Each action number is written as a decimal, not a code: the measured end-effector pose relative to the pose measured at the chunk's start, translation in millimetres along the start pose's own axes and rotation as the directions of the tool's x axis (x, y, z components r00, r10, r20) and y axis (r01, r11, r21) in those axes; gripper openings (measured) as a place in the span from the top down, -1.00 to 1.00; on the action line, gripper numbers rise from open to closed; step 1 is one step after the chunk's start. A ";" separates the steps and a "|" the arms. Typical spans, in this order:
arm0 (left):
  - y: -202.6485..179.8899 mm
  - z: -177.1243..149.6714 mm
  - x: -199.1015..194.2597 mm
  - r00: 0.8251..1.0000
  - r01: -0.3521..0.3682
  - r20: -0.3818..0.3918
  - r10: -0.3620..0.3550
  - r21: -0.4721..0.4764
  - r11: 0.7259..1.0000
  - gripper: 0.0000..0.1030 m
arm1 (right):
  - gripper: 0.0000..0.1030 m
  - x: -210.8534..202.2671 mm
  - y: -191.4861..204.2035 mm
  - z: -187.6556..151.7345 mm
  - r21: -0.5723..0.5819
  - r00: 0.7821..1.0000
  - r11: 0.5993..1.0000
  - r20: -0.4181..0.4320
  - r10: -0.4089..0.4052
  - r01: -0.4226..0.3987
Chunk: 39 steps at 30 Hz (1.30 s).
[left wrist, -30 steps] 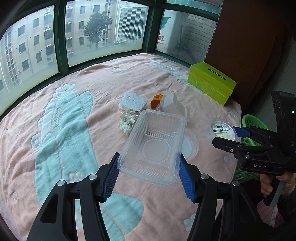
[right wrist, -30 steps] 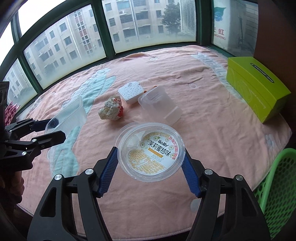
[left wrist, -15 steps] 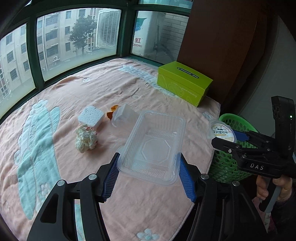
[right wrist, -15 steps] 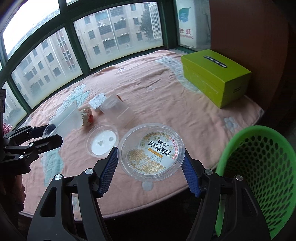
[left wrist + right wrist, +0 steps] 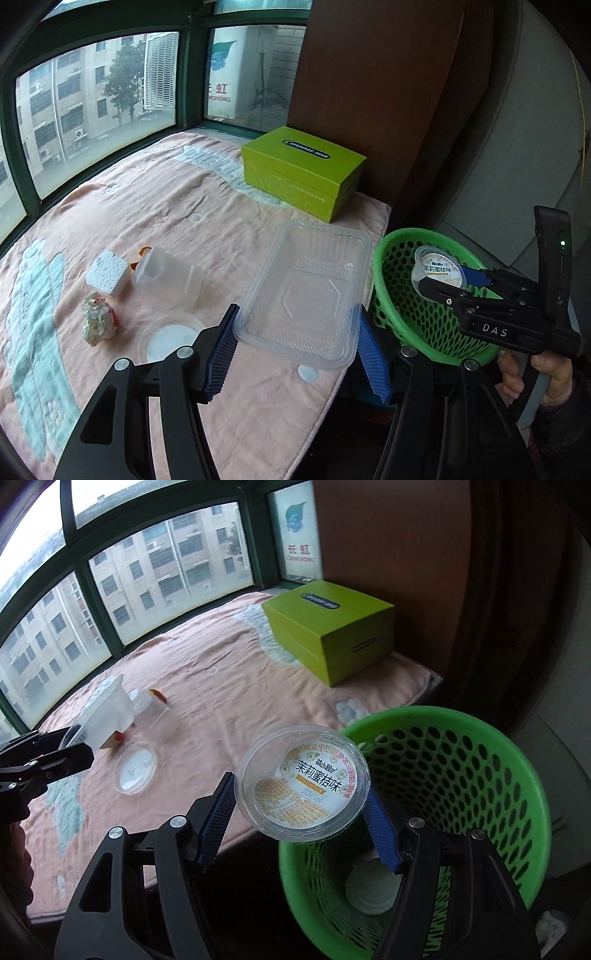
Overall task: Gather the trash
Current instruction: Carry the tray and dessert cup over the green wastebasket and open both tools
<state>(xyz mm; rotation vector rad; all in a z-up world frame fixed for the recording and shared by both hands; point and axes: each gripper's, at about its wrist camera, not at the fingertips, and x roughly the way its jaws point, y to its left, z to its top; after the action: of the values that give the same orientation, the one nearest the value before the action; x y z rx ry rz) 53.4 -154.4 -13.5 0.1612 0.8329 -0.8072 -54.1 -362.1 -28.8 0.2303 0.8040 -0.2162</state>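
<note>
Nearest in the left wrist view, the left tool (image 5: 297, 352) is clenched on a clear rectangular tray (image 5: 304, 297), its blue pads (image 5: 221, 350) pressing the tray's two long sides near the close end. The tray is held level above the front edge of the pink blanket (image 5: 177, 206), its far end reaching toward the green basket (image 5: 388, 291).

To its right the right tool (image 5: 448, 280) points leftward over the basket's mouth, with a person's hand (image 5: 535, 376) wrapped round its grip below. In its own view the right tool (image 5: 301, 808) is clamped on a round lidded cup (image 5: 303, 788) with a printed label, gripped by the rim on both sides and tilted so the label faces the camera. The cup hangs over the near-left rim of the basket (image 5: 480, 746), partly above the opening and partly above the blanket's edge. A pale round item (image 5: 371, 888) lies in the basket's bottom, and the rest of the inside shows only mesh wall.

Farther out on the blanket lie a round clear lid (image 5: 166, 338), a crumpled wrapper (image 5: 98, 321), a clear cup on its side (image 5: 162, 275) and a white foam block (image 5: 107, 271), all grouped near one another and well apart from the basket. A lime-green box (image 5: 303, 171) sits at the far right corner, close to a brown panel (image 5: 369, 92). Beyond, green-framed windows (image 5: 92, 92) close off the blanket's far side.
</note>
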 end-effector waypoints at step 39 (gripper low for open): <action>-145.3 13.7 84.7 0.970 0.181 -0.196 -0.143 0.196 0.964 -0.16 | -0.51 -59.2 -124.6 -29.8 0.251 0.988 0.961 0.069 -0.137 0.116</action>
<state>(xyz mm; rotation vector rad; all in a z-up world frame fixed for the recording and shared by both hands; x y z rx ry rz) -5.5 -310.4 -39.4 0.3642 0.9381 -1.0489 -149.0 -466.2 -20.6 0.4017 0.7065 -0.4458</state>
